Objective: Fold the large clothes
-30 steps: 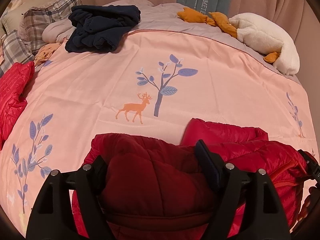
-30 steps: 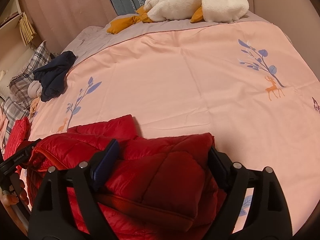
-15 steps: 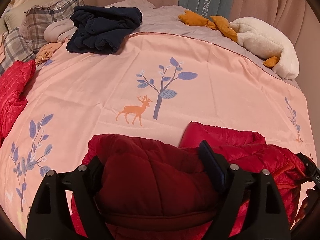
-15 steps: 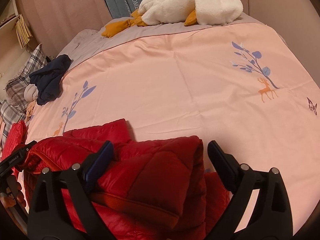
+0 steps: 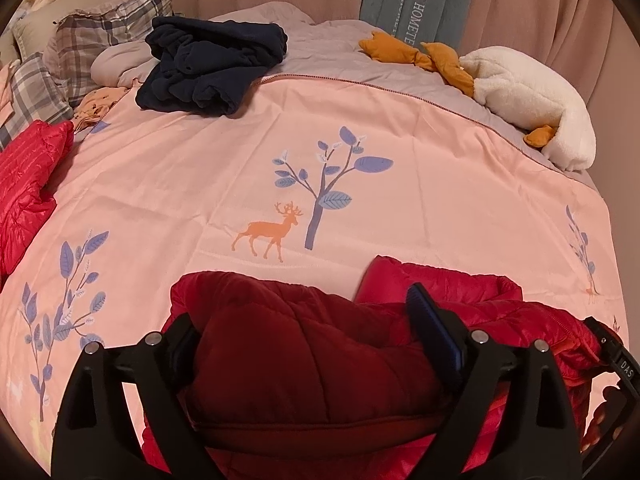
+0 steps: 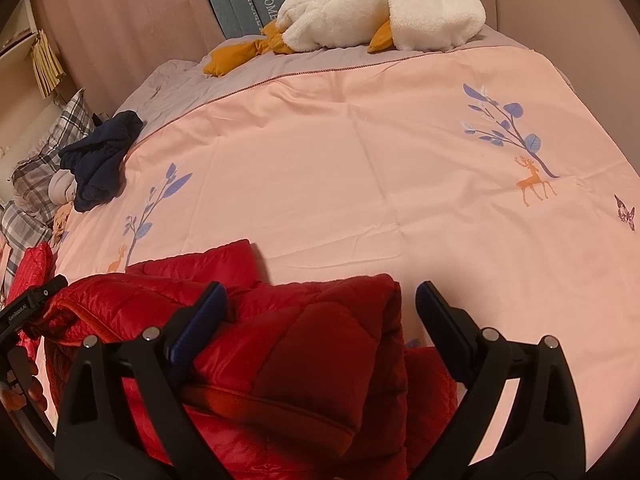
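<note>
1. Red puffer jacket (image 5: 312,364) lies bunched at the near edge of the pink bedspread (image 5: 200,184), partly folded over itself.
2. Left gripper (image 5: 308,328): fingers spread around a thick fold of the jacket, both pads against the fabric; a grasp on the jacket.
3. Right gripper (image 6: 320,320): fingers apart, released; left pad touches the jacket, right pad stands clear beside the fold's edge.
4. Navy garment (image 5: 212,68) heaped at the far side, near plaid pillows (image 5: 104,36).
5. White plush goose (image 6: 380,12) rests along the headboard side.
6. Second red jacket (image 5: 28,184) at the bedspread's left edge.
</note>
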Action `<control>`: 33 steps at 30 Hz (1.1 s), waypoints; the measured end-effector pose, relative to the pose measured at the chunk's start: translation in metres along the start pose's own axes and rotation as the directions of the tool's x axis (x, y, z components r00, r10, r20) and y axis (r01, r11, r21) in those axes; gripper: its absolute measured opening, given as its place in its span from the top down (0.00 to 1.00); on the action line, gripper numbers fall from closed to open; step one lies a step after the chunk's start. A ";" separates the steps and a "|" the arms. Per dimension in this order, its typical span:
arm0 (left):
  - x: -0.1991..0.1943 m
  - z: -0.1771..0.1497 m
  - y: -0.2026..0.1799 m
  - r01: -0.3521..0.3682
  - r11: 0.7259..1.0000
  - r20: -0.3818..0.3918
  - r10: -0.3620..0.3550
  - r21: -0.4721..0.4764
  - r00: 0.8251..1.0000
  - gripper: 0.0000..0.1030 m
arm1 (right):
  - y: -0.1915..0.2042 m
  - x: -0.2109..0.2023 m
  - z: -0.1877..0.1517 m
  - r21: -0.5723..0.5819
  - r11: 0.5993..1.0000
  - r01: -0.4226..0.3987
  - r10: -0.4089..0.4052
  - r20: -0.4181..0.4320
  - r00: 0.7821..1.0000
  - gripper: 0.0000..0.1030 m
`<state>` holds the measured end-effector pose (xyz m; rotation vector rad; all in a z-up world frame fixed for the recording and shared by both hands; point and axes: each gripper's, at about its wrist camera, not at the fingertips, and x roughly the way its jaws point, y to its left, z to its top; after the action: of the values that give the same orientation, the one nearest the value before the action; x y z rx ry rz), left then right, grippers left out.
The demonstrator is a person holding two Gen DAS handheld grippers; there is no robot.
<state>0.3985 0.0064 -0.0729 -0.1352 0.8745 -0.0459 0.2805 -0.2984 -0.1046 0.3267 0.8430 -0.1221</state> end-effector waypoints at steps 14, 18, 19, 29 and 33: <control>0.009 0.010 0.009 0.059 0.997 -0.072 -0.063 -0.054 0.995 0.01 | -0.002 -0.024 0.001 0.001 1.000 0.007 -0.007 0.077 0.997 0.05; 0.011 0.012 0.014 0.076 0.994 -0.086 -0.083 -0.083 0.993 0.01 | 0.009 -0.051 -0.002 -0.067 0.998 -0.014 0.025 0.158 0.987 0.05; 0.011 0.013 0.015 0.076 0.993 -0.092 -0.084 -0.088 0.992 0.01 | 0.011 -0.057 -0.004 -0.086 0.996 -0.034 0.049 0.169 0.984 0.05; -0.003 0.018 0.026 0.113 0.990 -0.105 -0.121 -0.080 0.987 0.01 | 0.061 -0.052 -0.042 -0.368 0.900 -0.233 0.246 -0.012 0.969 0.09; -0.020 0.021 0.038 0.113 0.992 -0.068 -0.117 -0.064 0.991 0.01 | 0.078 -0.003 -0.030 -0.315 0.937 -0.153 0.140 -0.063 0.988 0.21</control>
<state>0.4016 0.0477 -0.0499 -0.2412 0.9395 -0.1328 0.2754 -0.2150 -0.1022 0.0862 0.8591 0.1601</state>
